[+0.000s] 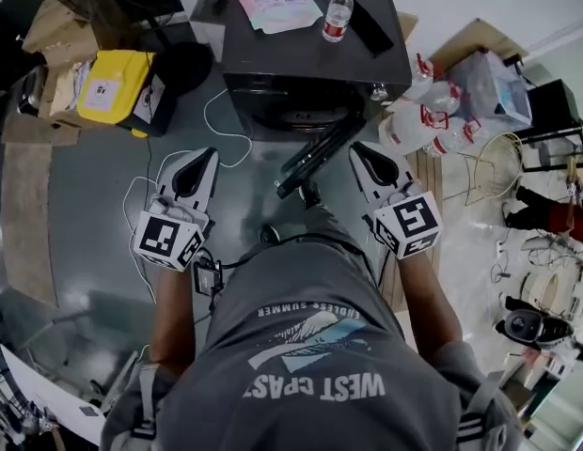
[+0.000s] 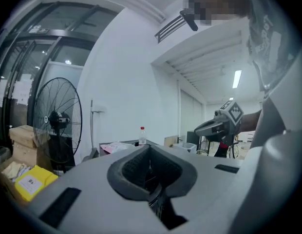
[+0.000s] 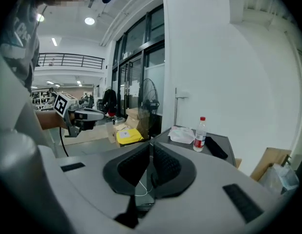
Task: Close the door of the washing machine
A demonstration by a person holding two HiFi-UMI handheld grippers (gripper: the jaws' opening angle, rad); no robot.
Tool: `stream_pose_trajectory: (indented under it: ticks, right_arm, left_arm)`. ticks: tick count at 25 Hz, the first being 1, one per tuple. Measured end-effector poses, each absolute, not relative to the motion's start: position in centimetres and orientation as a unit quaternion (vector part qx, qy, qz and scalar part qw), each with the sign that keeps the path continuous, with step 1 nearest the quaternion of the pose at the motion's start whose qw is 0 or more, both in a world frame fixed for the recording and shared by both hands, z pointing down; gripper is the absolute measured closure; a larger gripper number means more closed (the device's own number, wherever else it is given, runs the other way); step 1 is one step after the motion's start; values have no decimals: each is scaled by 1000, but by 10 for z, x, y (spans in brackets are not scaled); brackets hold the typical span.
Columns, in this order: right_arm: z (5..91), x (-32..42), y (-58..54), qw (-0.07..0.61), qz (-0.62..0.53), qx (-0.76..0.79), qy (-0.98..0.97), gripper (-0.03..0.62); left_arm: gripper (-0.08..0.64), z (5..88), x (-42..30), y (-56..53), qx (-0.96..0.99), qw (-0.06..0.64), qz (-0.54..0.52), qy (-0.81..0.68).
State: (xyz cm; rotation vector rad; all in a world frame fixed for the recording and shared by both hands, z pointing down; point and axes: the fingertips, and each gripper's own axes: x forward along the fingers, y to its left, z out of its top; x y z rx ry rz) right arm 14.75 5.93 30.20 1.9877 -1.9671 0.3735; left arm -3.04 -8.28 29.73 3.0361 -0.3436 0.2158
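The dark grey washing machine (image 1: 273, 59) stands ahead of me on the floor; its top also shows in the right gripper view (image 3: 217, 147). Its door (image 1: 317, 161) hangs open from the front, swung out toward me and seen edge-on as dark bars. My left gripper (image 1: 205, 156) is shut and empty, to the left of the door and apart from it. My right gripper (image 1: 361, 152) is shut and empty, just to the right of the door's outer edge. Whether it touches the door I cannot tell. Each gripper view shows closed pads (image 2: 150, 165) (image 3: 152, 162) with nothing between.
On the machine's top lie a water bottle (image 1: 338, 13), a pale plastic packet (image 1: 277, 1) and a black flat item (image 1: 370, 26). A yellow bag (image 1: 118, 85) and cardboard boxes sit left, with a floor fan (image 2: 56, 118). Red-capped jugs (image 1: 425, 111) and a wire basket (image 1: 498, 169) stand right. A white cable (image 1: 221, 132) trails on the floor.
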Motion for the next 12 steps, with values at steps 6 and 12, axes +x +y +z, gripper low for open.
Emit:
stream_pose_trajectory:
  ticks: [6, 12]
  right_arm:
    - [345, 137, 26, 225, 143, 609, -747, 555]
    - [406, 125, 4, 317, 143, 498, -794, 485]
  left_arm:
    - [543, 310, -44, -84, 983, 58, 86, -153]
    - [543, 322, -56, -86, 972, 76, 101, -200]
